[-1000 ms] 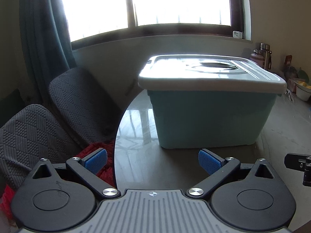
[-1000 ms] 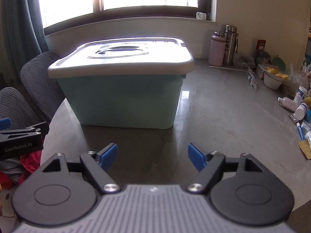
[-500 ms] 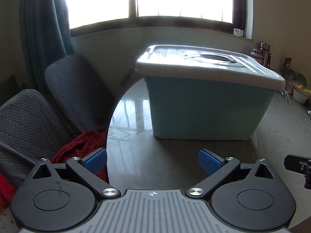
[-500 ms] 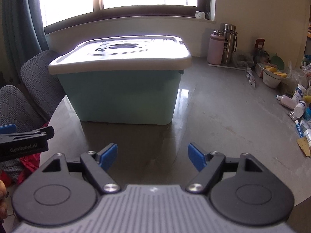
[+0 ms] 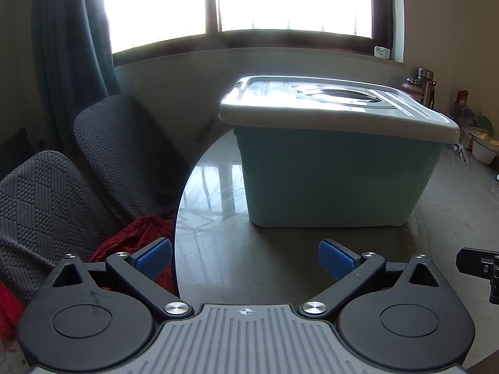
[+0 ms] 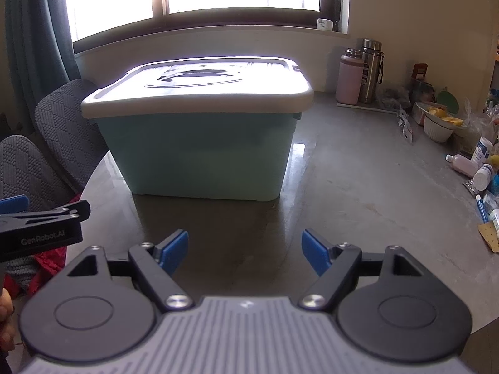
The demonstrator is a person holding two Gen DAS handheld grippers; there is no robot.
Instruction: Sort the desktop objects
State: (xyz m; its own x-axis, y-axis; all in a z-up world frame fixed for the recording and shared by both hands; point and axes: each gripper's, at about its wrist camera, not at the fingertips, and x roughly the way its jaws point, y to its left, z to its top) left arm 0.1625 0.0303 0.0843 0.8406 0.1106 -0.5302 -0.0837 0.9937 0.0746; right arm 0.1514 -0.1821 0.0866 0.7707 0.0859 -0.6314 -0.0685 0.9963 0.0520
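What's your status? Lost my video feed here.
Left gripper and right gripper open, empty. Teal bin ahead, lid on. Small bottles far right, untouched. Nothing blocking.

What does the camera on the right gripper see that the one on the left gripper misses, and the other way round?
Only the right wrist view shows the small bottles and tubes scattered at the table's right edge, and the whole pink bottle by the wall.

Only the left wrist view shows most of the red cloth on the grey chair, and that the left gripper is open.

Both show the lidded teal box on the grey table, the window, and the white bowl. The right gripper is open and empty.
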